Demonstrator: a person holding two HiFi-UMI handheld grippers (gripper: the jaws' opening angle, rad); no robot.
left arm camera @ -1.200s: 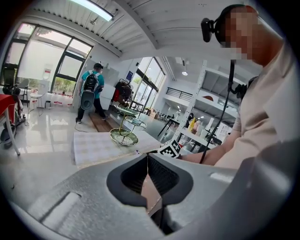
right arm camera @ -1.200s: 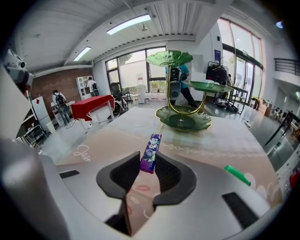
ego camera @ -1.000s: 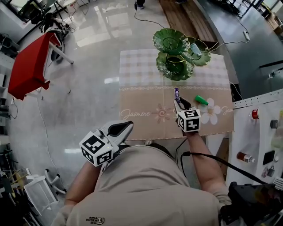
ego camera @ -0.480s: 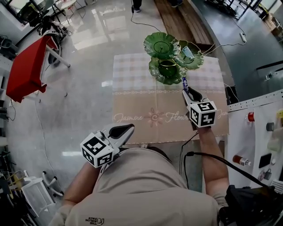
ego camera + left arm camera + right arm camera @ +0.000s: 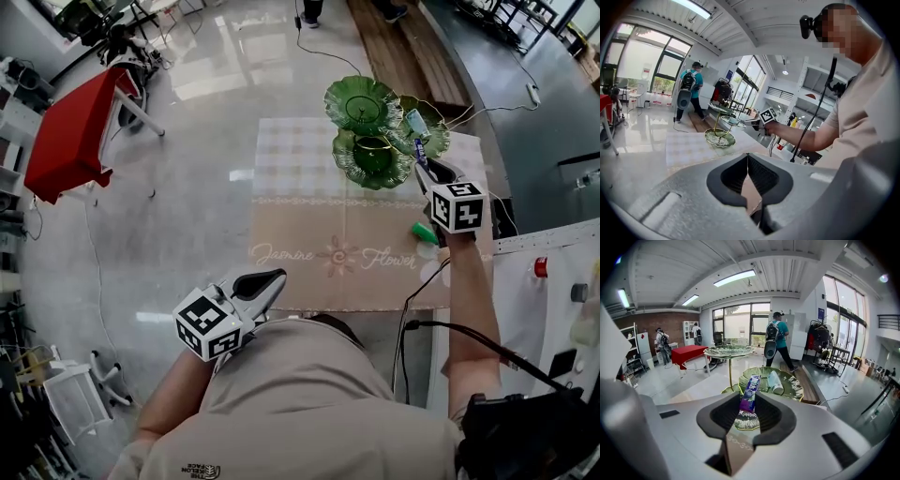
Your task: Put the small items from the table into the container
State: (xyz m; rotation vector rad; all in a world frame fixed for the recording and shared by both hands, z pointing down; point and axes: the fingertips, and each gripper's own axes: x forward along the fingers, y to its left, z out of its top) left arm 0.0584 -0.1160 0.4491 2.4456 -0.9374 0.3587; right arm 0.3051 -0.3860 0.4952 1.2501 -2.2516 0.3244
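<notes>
One pale tube [image 5: 775,381] lying in rightmost green dish [image 5: 795,390].

Polished pale-grey floor [image 5: 187,216], glossy with window glare. Red-covered table [image 5: 70,131] standing at the left. Floor-to-ceiling windows [image 5: 740,326] along the far side, brick wall [image 5: 665,322] adjoining. Ceiling light strips [image 5: 733,278] lit. Wooden plank strip [image 5: 403,47] inset in the floor.

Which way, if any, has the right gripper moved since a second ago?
Yes: the right gripper went beyond the green item, toward the tiered green stand.
</notes>
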